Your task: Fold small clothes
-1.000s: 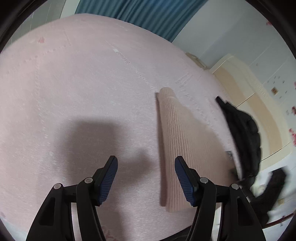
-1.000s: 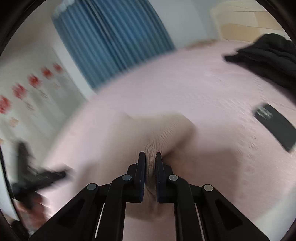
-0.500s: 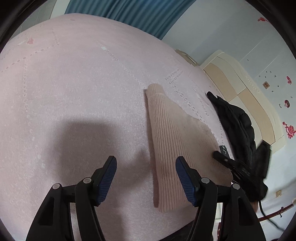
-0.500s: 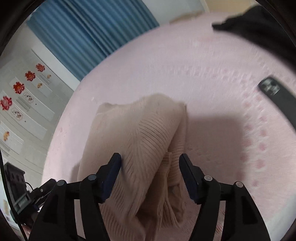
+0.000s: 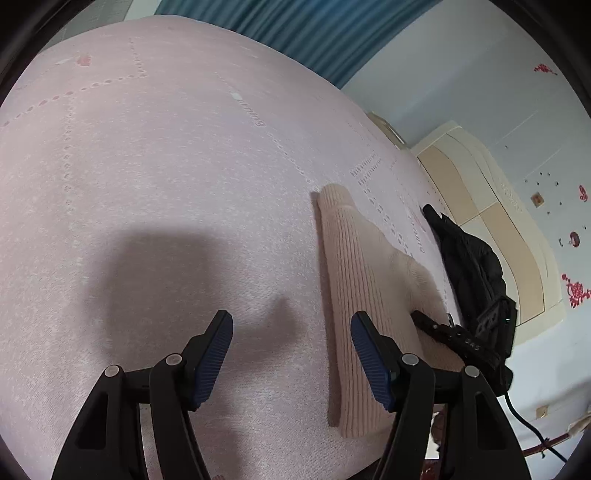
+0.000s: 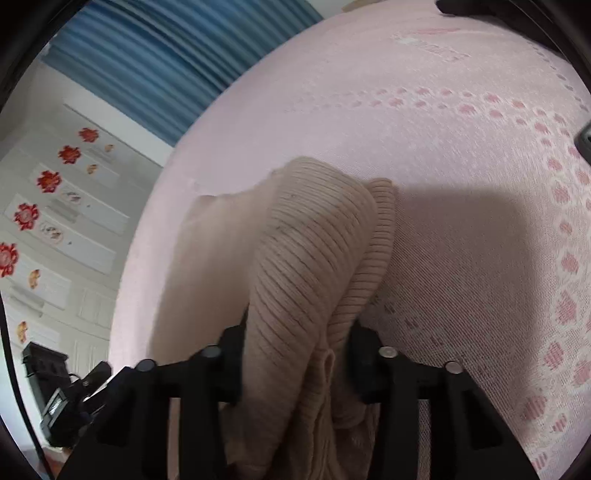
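A beige ribbed sweater lies on the pink bed cover, folded into a long narrow shape. My left gripper hovers open over bare cover, its right finger beside the sweater's left edge and nothing between its fingers. In the right wrist view a raised fold of the sweater fills the gap of my right gripper. Its jaws are closing, and the cloth touches both fingers. The right gripper also shows in the left wrist view, at the sweater's right side.
A black jacket lies on the bed just right of the sweater. A dark flat object sits at the right edge of the right wrist view. Blue curtains and a cream headboard stand beyond the bed.
The right gripper let go of the pinched cloth, opened wide, dropped lower, and now has a thicker fold between narrower jaws. The left gripper shifted slightly and stayed open.
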`<state>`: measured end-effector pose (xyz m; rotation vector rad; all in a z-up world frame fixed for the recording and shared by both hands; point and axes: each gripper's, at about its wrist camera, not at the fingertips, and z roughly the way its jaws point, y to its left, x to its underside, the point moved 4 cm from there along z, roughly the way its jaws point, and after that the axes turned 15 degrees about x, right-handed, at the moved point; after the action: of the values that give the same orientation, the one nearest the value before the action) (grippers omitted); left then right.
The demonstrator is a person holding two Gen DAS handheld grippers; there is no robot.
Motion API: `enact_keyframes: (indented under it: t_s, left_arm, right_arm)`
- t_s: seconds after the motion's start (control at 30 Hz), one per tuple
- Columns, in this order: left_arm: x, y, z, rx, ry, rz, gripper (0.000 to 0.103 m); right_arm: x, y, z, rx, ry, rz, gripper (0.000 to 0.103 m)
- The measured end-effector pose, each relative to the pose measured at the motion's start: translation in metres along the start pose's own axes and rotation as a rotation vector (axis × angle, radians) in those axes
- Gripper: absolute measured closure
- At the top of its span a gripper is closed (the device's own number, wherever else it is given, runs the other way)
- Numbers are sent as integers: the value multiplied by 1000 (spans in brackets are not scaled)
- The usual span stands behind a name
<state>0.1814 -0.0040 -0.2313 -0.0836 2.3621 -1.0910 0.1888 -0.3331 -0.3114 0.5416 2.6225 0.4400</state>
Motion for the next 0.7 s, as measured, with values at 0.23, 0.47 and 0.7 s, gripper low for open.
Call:
enact_keyframes:
  t_s: [0.23,0.47,0.7]
  left_arm:
    - [-12,-12,-35,-109,-55,71,39]
    - [-26,-16,-70,-156,-139,94,39]
    - [-43,3,-85,-154,-159,87,39]
  right_arm:
    - [-18,32,-82,19,-162,-28,67]
    - [-37,74,-133,262,-239,-134,67]
    - [-52,134,-120,166,-203,-134,68]
